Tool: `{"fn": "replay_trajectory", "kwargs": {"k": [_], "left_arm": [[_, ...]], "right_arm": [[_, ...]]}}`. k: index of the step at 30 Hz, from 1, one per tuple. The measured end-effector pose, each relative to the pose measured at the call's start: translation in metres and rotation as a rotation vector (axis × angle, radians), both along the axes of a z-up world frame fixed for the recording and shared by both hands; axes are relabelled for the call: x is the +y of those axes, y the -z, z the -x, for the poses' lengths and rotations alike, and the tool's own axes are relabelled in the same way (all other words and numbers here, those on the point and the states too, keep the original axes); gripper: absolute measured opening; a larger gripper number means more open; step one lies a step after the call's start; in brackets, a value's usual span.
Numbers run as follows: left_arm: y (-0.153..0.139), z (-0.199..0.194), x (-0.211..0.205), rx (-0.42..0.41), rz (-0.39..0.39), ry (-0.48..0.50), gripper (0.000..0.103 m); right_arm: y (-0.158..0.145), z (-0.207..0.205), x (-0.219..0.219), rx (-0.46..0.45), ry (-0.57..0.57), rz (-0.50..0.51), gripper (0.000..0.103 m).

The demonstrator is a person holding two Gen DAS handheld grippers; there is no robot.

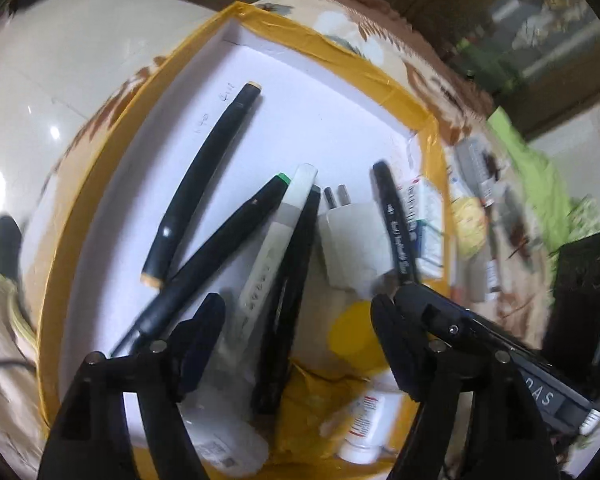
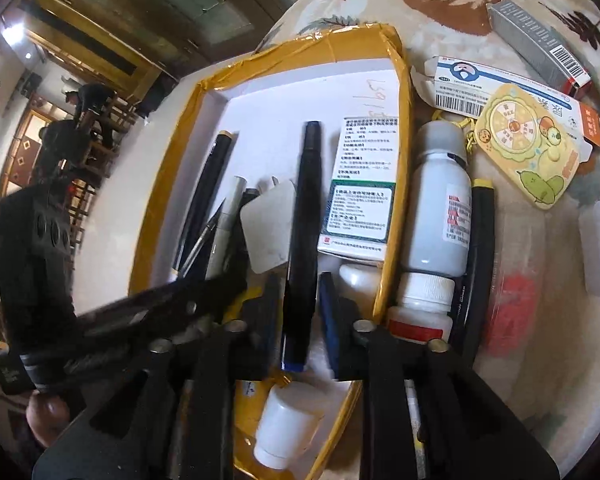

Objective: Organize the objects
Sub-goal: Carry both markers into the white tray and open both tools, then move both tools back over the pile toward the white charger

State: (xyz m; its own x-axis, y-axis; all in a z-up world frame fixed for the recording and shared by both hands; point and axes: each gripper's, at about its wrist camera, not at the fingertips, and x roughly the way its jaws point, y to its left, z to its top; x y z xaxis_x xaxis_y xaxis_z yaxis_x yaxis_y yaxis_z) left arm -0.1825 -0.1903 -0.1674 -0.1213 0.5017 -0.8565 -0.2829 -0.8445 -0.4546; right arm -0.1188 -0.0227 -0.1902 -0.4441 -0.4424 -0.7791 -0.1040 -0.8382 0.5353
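Jaws of your right gripper (image 2: 300,300) bracket a black marker (image 2: 302,236) over the box (image 2: 152,208), pads not visibly pressing; left gripper (image 1: 300,320) gapes empty. Pens already lie inside; beyond the jaws, bottle (image 2: 436,208) and cartons (image 2: 500,88) remain outside.

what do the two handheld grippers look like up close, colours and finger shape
Both the left gripper and the right gripper are matte black plastic, with silver round pivot pins on angular linkages. The tapered fingers carry dark blue pads.
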Motion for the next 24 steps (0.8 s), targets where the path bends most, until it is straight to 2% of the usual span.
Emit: {"fn": "replay_trajectory", "kwargs": {"k": [2, 4, 10, 14, 19, 24], "left_arm": [[0.0, 0.0, -0.009, -0.045, -0.047, -0.042, 0.076], [-0.007, -0.004, -0.011, -0.024, -0.064, -0.056, 0.076], [-0.039, -0.032, -0.006, 0.086, -0.12, -0.03, 0.076], [-0.054, -0.047, 0.005, 0.131, -0.126, 0.005, 0.076], [-0.071, -0.069, 0.031, 0.172, -0.135, 0.066, 0.076], [-0.08, -0.087, 0.057, 0.208, -0.13, 0.131, 0.076]], "right_arm": [[-0.005, 0.0, 0.002, 0.018, -0.009, 0.026, 0.04], [-0.013, -0.002, 0.002, 0.04, -0.008, 0.029, 0.051], [-0.032, -0.015, 0.009, 0.092, 0.028, 0.078, 0.051], [-0.05, -0.024, 0.023, 0.119, 0.054, 0.081, 0.051], [-0.07, -0.04, 0.049, 0.152, 0.068, 0.008, 0.051], [-0.064, -0.052, 0.09, 0.125, 0.164, -0.02, 0.051]]}}
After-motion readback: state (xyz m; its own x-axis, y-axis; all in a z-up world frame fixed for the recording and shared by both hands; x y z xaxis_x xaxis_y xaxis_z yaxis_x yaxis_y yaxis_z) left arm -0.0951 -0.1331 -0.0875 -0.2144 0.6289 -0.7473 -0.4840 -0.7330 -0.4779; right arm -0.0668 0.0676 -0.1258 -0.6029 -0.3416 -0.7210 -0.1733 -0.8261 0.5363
